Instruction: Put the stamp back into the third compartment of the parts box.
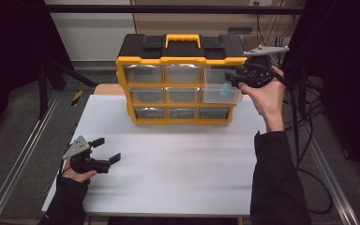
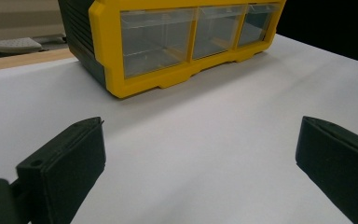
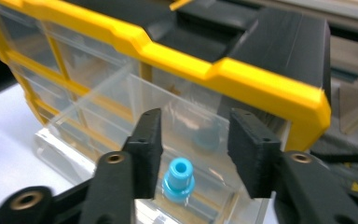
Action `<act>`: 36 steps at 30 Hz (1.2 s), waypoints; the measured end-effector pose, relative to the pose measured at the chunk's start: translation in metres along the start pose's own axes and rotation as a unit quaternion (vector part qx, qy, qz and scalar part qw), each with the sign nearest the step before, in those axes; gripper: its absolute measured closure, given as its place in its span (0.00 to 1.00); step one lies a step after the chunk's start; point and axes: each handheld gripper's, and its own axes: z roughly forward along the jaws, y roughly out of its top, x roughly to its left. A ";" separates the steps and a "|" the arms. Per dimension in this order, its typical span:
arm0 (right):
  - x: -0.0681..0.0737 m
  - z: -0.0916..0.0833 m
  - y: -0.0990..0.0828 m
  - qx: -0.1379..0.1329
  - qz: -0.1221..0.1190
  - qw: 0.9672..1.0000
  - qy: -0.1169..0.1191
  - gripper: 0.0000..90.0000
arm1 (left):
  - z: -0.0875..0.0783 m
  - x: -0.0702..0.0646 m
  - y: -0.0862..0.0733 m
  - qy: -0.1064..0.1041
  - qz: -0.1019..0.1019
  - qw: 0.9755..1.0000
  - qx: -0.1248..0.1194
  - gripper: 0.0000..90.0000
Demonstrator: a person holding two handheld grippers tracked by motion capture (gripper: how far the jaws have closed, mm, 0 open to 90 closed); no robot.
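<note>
A yellow and black drawer organizer (image 1: pixel 183 60) (image 2: pixel 106 46) (image 3: pixel 242 81) stands at the back of the white table (image 1: pixel 178 159). Its top right clear drawer (image 1: pixel 215 96) (image 3: pixel 98 109) is pulled out. A small blue plastic piece (image 1: pixel 224 90) (image 3: pixel 178 179) stands upright inside that drawer. My right gripper (image 1: pixel 227 76) (image 3: pixel 193 149) hovers over the drawer with its jaws apart, the blue piece below and between them, untouched. My left gripper (image 1: pixel 107 150) (image 2: pixel 200 158) rests low over the table's front left, open and holding nothing.
The other clear drawers (image 1: pixel 183 95) are pushed in. A yellow carry handle (image 1: pixel 183 38) sits on the organizer's black lid. Metal frame rails (image 1: pixel 23 154) run along both sides of the table, and cables (image 1: pixel 309 122) trail at the right.
</note>
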 end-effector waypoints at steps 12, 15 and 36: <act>0.006 -0.019 -0.002 -0.051 -0.002 0.998 0.036 0.24 | 0.000 0.000 0.000 0.000 0.000 1.000 0.001 0.01; 0.010 -0.022 -0.003 -0.055 -0.003 0.998 0.041 0.18 | 0.000 0.000 0.000 0.001 0.000 1.000 0.000 0.01; 0.029 -0.030 -0.018 -0.068 -0.017 0.994 0.081 0.06 | -0.001 0.000 0.001 -0.003 0.000 1.000 -0.001 0.01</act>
